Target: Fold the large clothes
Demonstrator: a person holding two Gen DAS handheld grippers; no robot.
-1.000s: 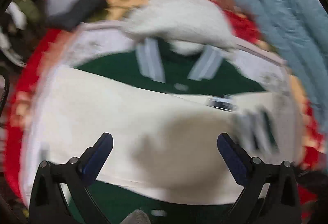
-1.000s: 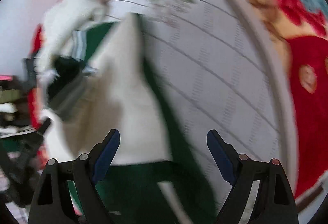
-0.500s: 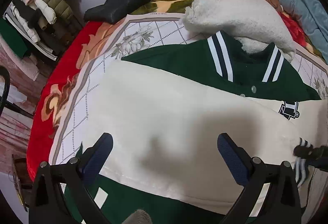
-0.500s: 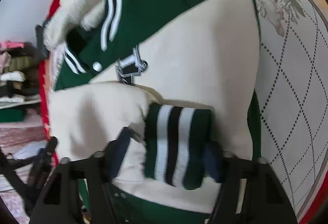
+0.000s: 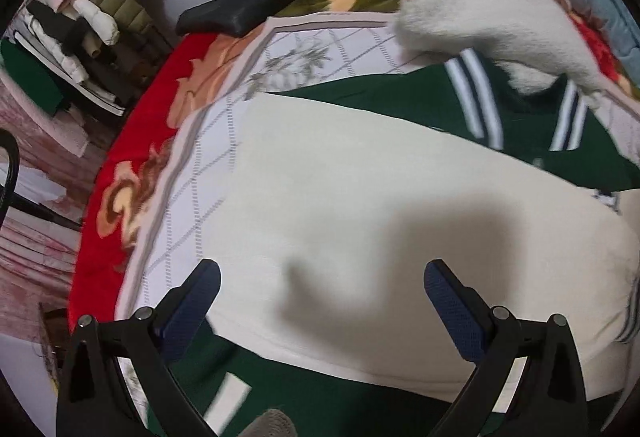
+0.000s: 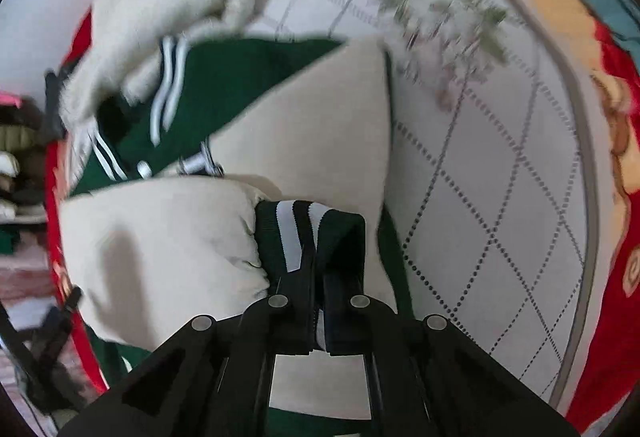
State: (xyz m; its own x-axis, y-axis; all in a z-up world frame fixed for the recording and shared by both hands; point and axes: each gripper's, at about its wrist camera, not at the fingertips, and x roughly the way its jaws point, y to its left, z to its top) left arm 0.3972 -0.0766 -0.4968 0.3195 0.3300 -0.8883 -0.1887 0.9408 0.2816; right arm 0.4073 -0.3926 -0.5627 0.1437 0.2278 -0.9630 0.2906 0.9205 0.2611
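The right gripper [image 6: 318,277] has its jaws clamped on the green-and-white striped knit cuff [image 6: 296,233] of the green varsity jacket with cream sleeves [image 5: 360,197], which lies on the quilted white bed cover [image 6: 500,197]. That stretchy ribbing could slip free if pulled sharply, judging by the narrow bite. The left gripper [image 5: 322,289], jaws wide apart and empty, hovers above the cream sleeve, left of the cuff.

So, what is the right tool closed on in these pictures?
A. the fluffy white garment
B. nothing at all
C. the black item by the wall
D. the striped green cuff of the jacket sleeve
D: in the right wrist view the right tool is pinched shut on the striped cuff of the cream sleeve.
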